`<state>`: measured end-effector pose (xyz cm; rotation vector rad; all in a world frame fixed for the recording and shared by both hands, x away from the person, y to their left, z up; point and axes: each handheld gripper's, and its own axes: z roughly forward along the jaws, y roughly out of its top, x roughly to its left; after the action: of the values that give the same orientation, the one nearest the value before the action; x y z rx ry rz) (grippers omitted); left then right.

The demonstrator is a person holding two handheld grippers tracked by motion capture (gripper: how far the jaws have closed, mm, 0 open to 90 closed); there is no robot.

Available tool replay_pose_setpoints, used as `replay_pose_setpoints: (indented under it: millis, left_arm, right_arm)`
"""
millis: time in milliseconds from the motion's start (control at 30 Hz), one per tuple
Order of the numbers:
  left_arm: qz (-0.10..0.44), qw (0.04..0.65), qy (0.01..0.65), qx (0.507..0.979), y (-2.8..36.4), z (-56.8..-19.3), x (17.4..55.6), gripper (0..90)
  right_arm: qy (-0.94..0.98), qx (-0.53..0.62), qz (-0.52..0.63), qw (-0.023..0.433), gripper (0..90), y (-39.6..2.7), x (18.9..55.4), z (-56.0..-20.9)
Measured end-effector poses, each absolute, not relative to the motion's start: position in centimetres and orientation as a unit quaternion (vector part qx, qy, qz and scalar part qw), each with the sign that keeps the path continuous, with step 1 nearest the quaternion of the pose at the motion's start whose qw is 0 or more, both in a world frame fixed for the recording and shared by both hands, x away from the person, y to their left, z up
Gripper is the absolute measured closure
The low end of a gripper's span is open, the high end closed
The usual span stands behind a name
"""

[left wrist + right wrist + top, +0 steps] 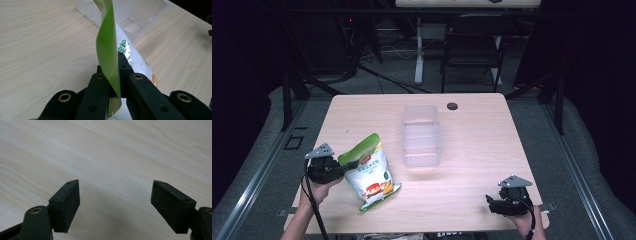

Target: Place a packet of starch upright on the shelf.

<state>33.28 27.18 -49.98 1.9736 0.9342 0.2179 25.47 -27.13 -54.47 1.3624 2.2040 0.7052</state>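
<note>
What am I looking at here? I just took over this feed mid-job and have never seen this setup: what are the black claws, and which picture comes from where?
There is no robot arm. A person holds a two-jaw tool in each hand. The high view looks down on a wooden table from above the person's side. The other two pictures come from cameras riding on the tools, looking along their black jaws.

The left gripper is shut on the green top edge of a snack bag, whose lower end lies on the table. The right gripper is open and holds nothing, over bare wood near the table's front right corner. A clear plastic container sits mid-table, with a small dark round cap behind it.
</note>
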Motion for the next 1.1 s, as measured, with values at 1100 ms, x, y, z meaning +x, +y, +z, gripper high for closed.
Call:
replay_pose_setpoints:
  millis: [1100]
  left_arm:
    - [0.122,0.451,0.249,0.848,23.2,-45.5,31.5,90.0]
  right_arm:
    - [0.792,0.504,0.255,0.232,22.6,-27.4,25.4,-54.4]
